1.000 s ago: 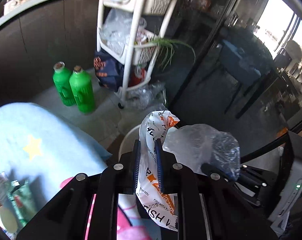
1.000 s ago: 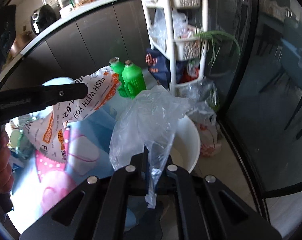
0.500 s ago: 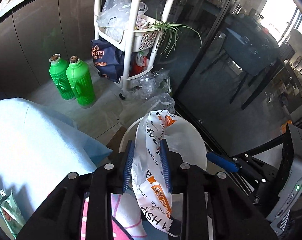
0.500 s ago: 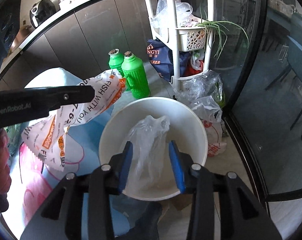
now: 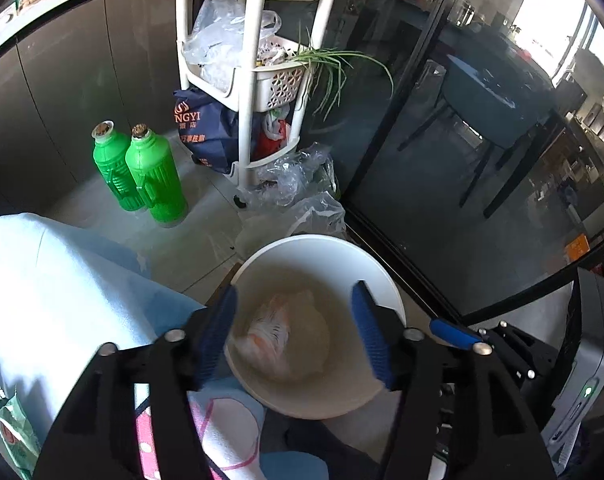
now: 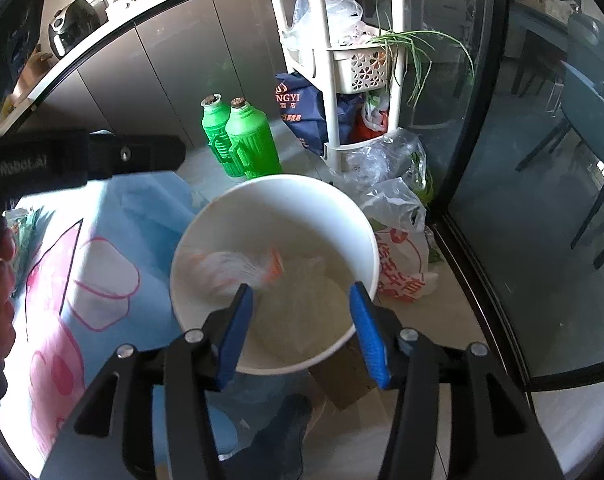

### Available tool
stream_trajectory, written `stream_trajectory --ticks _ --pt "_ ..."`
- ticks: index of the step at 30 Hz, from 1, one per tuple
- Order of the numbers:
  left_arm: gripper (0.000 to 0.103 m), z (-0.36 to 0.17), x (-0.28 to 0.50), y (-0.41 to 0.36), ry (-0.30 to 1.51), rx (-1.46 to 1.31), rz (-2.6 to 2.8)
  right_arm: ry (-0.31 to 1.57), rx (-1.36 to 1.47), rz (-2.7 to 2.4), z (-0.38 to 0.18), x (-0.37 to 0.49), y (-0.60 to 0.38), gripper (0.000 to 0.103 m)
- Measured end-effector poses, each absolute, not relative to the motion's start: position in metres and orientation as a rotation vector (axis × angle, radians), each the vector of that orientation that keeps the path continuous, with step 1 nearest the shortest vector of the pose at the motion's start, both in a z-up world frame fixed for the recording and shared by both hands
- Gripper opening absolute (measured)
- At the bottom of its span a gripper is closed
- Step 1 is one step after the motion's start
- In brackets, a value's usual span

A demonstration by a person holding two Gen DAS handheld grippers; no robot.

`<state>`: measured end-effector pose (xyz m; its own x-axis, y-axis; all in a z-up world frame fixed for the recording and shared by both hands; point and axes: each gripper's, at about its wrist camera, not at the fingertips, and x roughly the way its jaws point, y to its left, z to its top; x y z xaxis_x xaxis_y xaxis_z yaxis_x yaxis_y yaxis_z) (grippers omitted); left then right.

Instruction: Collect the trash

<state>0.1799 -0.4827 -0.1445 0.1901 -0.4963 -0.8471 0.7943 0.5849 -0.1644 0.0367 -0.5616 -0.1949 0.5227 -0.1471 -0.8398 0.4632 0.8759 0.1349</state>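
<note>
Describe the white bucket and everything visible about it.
The white bucket is round, smooth and plastic-looking, standing upright on the floor beside the blue-covered table. Inside lie a white-and-orange printed wrapper, blurred, and a clear plastic bag. Brown cardboard shows beneath its near edge. No tongs touch it.

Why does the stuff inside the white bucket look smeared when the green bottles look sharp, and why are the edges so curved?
In both wrist views the printed wrapper in the white bucket is motion-blurred, while the green bottles are crisp. The fisheye lens bows the counter edge and door frame. Sun glare washes out the blue cloth in the left view.
</note>
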Motion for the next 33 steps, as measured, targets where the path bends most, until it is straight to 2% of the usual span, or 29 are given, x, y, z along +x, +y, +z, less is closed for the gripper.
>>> stream_trajectory --ticks 3,5,6,7,9,11,12,22,33 --pt "0.068 -0.141 0.181 -0.481 1.026 0.327 -0.926 0.959 0.377 -0.368 -0.196 0.034 -0.560 0.054" --pt "0.081 -0.135 0.181 -0.477 0.995 0.316 -0.902 0.955 0.379 -0.363 -0.195 0.034 -0.557 0.062" --pt "0.084 -0.132 0.180 -0.474 0.978 0.312 -0.893 0.953 0.378 -0.361 -0.194 0.034 -0.556 0.063" --pt "0.090 -0.128 0.180 -0.471 0.965 0.309 -0.882 0.951 0.378 -0.357 -0.191 0.034 -0.554 0.068" --pt "0.094 -0.120 0.180 -0.462 0.942 0.292 -0.853 0.935 0.378 -0.352 -0.185 0.034 -0.550 0.082" --pt "0.095 -0.108 0.181 -0.451 0.925 0.273 -0.830 0.911 0.370 -0.344 -0.174 0.033 -0.543 0.099" --pt "0.095 -0.103 0.180 -0.446 0.921 0.268 -0.816 0.903 0.368 -0.340 -0.169 0.032 -0.541 0.100" --pt "0.095 -0.068 0.162 -0.371 0.874 0.238 -0.690 0.831 0.298 -0.319 -0.112 0.025 -0.492 0.100" --pt "0.095 -0.039 0.136 -0.253 0.833 0.131 -0.559 0.754 0.214 -0.239 -0.055 0.015 -0.419 0.100"
